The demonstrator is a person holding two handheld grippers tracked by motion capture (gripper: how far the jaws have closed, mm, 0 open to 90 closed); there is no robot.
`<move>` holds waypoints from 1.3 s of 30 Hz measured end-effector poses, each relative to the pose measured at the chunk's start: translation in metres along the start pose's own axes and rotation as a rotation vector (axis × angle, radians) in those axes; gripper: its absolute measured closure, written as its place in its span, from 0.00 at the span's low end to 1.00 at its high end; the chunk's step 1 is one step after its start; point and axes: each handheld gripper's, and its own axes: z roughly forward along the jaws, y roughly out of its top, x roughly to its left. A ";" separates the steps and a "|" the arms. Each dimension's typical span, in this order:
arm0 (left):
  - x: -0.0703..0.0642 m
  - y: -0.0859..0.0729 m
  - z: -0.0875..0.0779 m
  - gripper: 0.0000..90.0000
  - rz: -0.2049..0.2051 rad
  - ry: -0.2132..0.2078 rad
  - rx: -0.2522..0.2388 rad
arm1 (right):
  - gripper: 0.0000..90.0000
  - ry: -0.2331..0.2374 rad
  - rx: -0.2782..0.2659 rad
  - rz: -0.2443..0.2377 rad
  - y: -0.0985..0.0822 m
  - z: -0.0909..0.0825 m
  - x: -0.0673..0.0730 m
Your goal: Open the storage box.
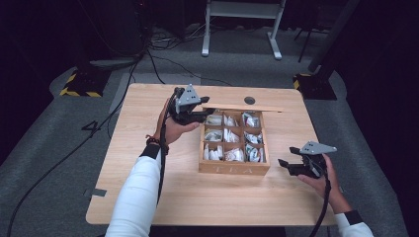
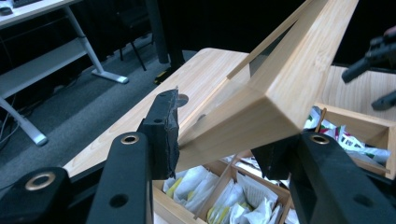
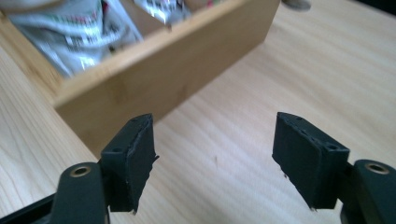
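Pale wood box (image 1: 233, 169), pale wood lid (image 2: 280, 88), light wood table (image 1: 148, 197). Sachets (image 1: 233, 154) white and silver with green touches. Black grippers, white sleeves (image 1: 136, 197).

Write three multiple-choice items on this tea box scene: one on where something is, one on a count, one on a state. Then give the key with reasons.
1. Where is the right gripper?
A. Inside the box
B. Over the table, right of the box
C. On the lid

2. How many compartments does the wooden box have?
A. Four
B. Six
C. Nine

3. What state is the lid in?
A. Raised, clamped by the left gripper
B. Flat on the box
C. Lying on the floor

Key: 1 B, the high view shows it beside the box's right wall, above the table. 2 C, three rows of three hold tea bags. 3 A, the left gripper view shows both jaws pressed on the lid's corner, with the box open below.
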 end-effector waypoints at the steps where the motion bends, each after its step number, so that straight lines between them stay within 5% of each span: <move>1: 0.002 0.001 0.000 0.62 -0.001 0.001 -0.001 | 0.33 -0.001 0.006 -0.001 -0.003 0.001 0.000; 12: 0.012 0.007 0.006 0.62 -0.032 0.018 -0.035 | 0.31 0.048 0.044 0.047 -0.033 0.006 -0.006; 39: 0.037 0.022 0.021 0.62 -0.094 0.056 -0.067 | 0.23 0.073 0.058 0.040 -0.051 0.008 -0.006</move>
